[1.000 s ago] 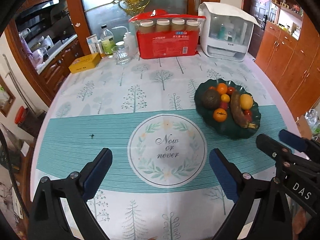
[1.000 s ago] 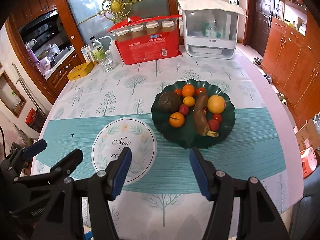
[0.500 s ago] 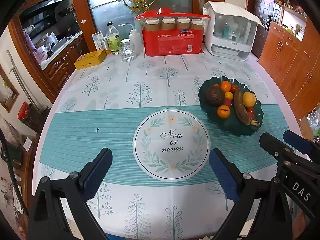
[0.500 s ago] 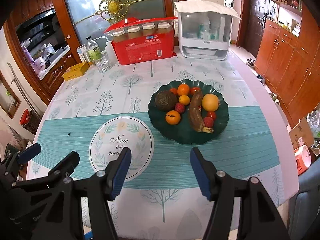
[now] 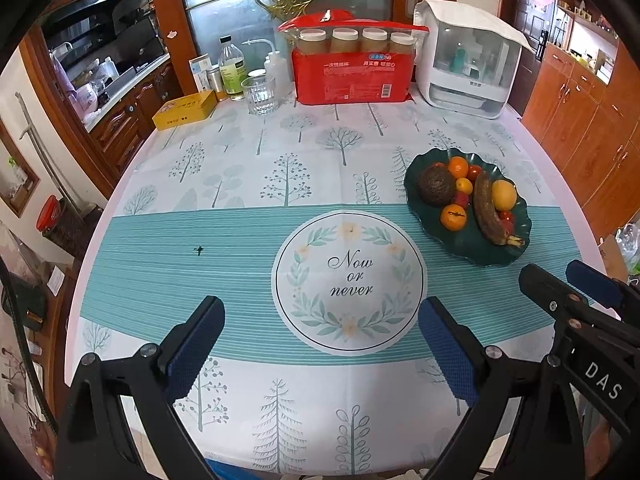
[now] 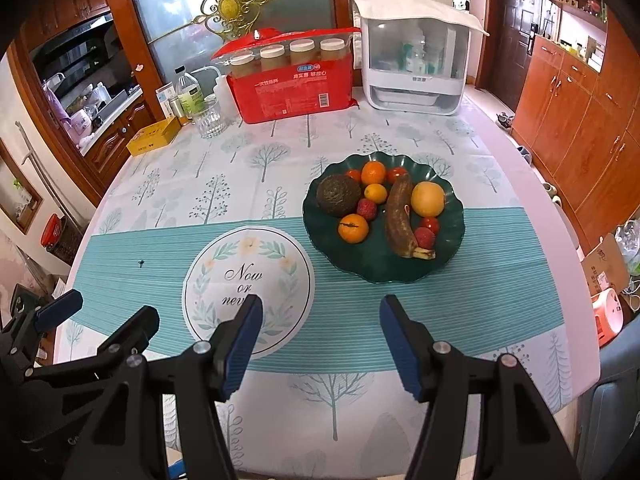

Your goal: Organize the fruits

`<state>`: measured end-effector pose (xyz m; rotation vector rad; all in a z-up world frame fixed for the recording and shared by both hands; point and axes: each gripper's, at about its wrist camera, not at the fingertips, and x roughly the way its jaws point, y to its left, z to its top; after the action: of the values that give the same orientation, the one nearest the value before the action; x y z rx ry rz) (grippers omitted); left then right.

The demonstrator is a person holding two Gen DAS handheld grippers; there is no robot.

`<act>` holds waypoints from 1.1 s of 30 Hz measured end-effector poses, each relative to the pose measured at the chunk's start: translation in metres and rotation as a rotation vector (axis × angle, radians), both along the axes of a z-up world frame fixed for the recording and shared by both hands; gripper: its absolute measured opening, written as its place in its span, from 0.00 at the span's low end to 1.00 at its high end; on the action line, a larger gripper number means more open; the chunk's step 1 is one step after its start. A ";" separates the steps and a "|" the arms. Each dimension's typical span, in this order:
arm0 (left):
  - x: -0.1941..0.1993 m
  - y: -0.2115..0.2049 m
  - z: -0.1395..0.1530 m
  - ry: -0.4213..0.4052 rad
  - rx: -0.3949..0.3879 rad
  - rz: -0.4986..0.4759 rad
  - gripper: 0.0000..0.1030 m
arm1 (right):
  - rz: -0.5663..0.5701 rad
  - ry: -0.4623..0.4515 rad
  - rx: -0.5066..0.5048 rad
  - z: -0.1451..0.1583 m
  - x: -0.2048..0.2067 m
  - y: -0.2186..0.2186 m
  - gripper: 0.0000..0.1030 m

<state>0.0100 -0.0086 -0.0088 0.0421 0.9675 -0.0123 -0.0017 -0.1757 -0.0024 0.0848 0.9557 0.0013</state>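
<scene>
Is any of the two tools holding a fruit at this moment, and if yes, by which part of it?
Nothing is held. The left tool and the right tool are both open and empty above the tablecloth; the fruits lie on the green plate.

Over the last second both hand-held tools were drawn back and raised away from the table [image 5: 248,160]. In the left wrist view, the left gripper [image 5: 320,344] retreated toward the near edge: the round "Now or never" print [image 5: 349,280] shifted up the frame, and the front hem of the tablecloth came into sight below the jaws. In the right wrist view, the right gripper [image 6: 320,340] withdrew likewise: the green fruit plate [image 6: 452,236], previously just ahead of the jaws, stood farther off, with a wider band of striped cloth between them. The jaw opening on each tool showed no change, and no fruit was displaced.
</scene>
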 end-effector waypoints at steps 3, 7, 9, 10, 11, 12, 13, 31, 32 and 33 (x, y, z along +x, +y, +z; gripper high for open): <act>0.000 0.001 -0.001 0.000 0.000 0.001 0.94 | 0.003 0.000 0.000 0.000 0.001 0.001 0.60; 0.000 0.005 -0.002 0.004 -0.005 0.003 0.94 | 0.001 0.001 0.001 0.000 0.001 0.001 0.60; -0.001 0.006 -0.003 0.007 -0.008 0.004 0.94 | 0.001 0.003 0.002 0.000 0.001 0.002 0.60; 0.000 0.007 -0.004 0.009 -0.009 0.004 0.94 | 0.002 0.004 0.001 -0.001 0.001 0.002 0.60; 0.000 0.007 -0.004 0.010 -0.010 0.004 0.94 | 0.001 0.005 0.000 -0.001 0.001 0.003 0.60; 0.000 0.008 -0.004 0.012 -0.011 0.004 0.94 | 0.002 0.005 -0.001 -0.001 0.002 0.005 0.60; 0.000 0.008 -0.004 0.014 -0.012 0.003 0.94 | 0.002 0.005 -0.002 -0.001 0.002 0.004 0.60; 0.005 0.006 -0.008 0.032 -0.020 -0.009 0.94 | -0.007 0.019 0.001 -0.006 0.003 0.000 0.60; 0.005 0.005 -0.008 0.032 -0.020 -0.009 0.94 | -0.007 0.019 0.001 -0.006 0.003 0.000 0.60; 0.005 0.005 -0.009 0.032 -0.020 -0.009 0.94 | -0.007 0.020 0.001 -0.007 0.002 0.000 0.60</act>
<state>0.0150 -0.0034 -0.0173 0.0280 0.9994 -0.0308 0.0008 -0.1760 -0.0089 0.0894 0.9750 -0.0049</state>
